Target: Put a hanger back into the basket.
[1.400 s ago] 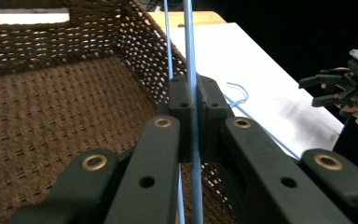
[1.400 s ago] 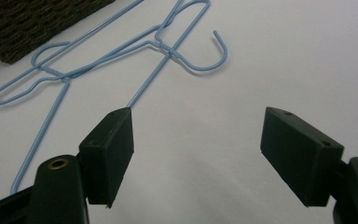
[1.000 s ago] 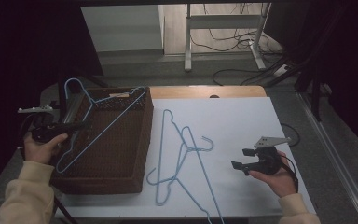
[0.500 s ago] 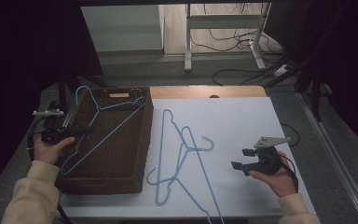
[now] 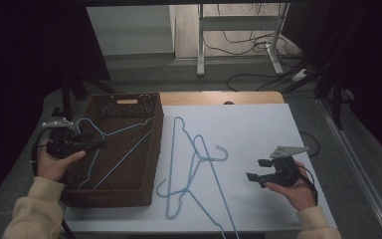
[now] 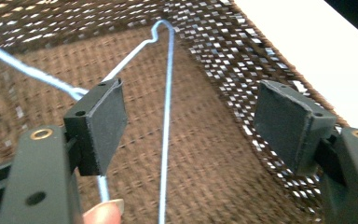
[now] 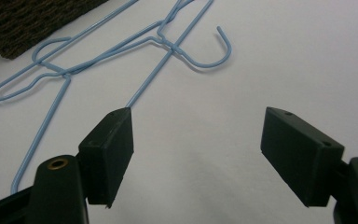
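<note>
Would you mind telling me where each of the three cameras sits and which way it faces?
High view: fixed above the person's side, facing forward and down on the white table; forearms, both hands, left gripper and right gripper show.
Left gripper view: rides the left gripper, looking between its open jaws into the brown basket at a blue hanger; a fingertip shows.
Right gripper view: rides the right gripper, looking between open jaws at two blue hangers on the table.
Shared: basket and hangers also appear in the high view.
</note>
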Motion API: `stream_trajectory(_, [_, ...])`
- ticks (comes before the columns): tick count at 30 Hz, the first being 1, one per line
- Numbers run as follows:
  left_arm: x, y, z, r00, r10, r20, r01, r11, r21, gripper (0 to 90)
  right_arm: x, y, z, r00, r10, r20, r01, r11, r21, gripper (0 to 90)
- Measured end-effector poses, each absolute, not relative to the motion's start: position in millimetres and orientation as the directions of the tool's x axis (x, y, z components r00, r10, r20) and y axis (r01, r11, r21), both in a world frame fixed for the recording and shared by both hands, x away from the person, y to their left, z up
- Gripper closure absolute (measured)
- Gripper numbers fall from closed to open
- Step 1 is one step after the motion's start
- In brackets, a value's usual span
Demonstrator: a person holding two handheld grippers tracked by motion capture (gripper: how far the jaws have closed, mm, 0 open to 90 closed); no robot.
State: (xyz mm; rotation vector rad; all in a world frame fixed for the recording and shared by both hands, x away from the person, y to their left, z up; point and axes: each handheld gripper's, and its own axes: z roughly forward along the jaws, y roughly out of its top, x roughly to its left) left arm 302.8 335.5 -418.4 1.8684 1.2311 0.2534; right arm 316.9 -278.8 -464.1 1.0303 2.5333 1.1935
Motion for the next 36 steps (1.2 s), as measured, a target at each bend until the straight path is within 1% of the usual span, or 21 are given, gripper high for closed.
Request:
stream_trajectory(2, [296,324,-416,0.524,0.805,-0.277,0.633,-0.151,0.76,24.7,318,-279,-464,-0.75,0.645,0.145,0.521,0.441,0.731,25.5])
stream_trajectory(10, [287,300,-416,0.587,0.75,-0.306,0.612,-0.163,0.774,22.0,319,-281,-464,-0.745,0.649,0.151,0.526,0.433,0.732,25.2])
stream_trajectory(11, [286,290,-416,0.605,0.737,-0.301,0.606,-0.18,0.775,21.7,319,-282,-464,-0.746,0.65,0.149,0.523,0.432,0.735,25.1])
stream_trajectory(12, [286,290,-416,0.605,0.737,-0.301,0.606,-0.18,0.775,21.6,319,-282,-464,-0.746,0.65,0.149,0.523,0.432,0.735,25.1])
stream_trajectory(19, [280,253,-420,0.675,0.68,-0.287,0.582,-0.252,0.773,20.5,316,-285,-461,-0.741,0.656,0.147,0.521,0.422,0.742,25.0])
stream_trajectory(27, [272,235,-423,0.71,0.644,-0.285,0.563,-0.276,0.779,20.1,313,-284,-460,-0.741,0.655,0.144,0.516,0.42,0.746,24.6])
stream_trajectory(32, [271,236,-423,0.71,0.643,-0.285,0.558,-0.268,0.785,19.7,313,-280,-460,-0.743,0.656,0.136,0.509,0.421,0.751,24.5])
stream_trajectory(36, [267,237,-425,0.707,0.647,-0.286,0.56,-0.266,0.784,19.5,311,-276,-457,-0.728,0.676,0.119,0.506,0.411,0.758,24.6])
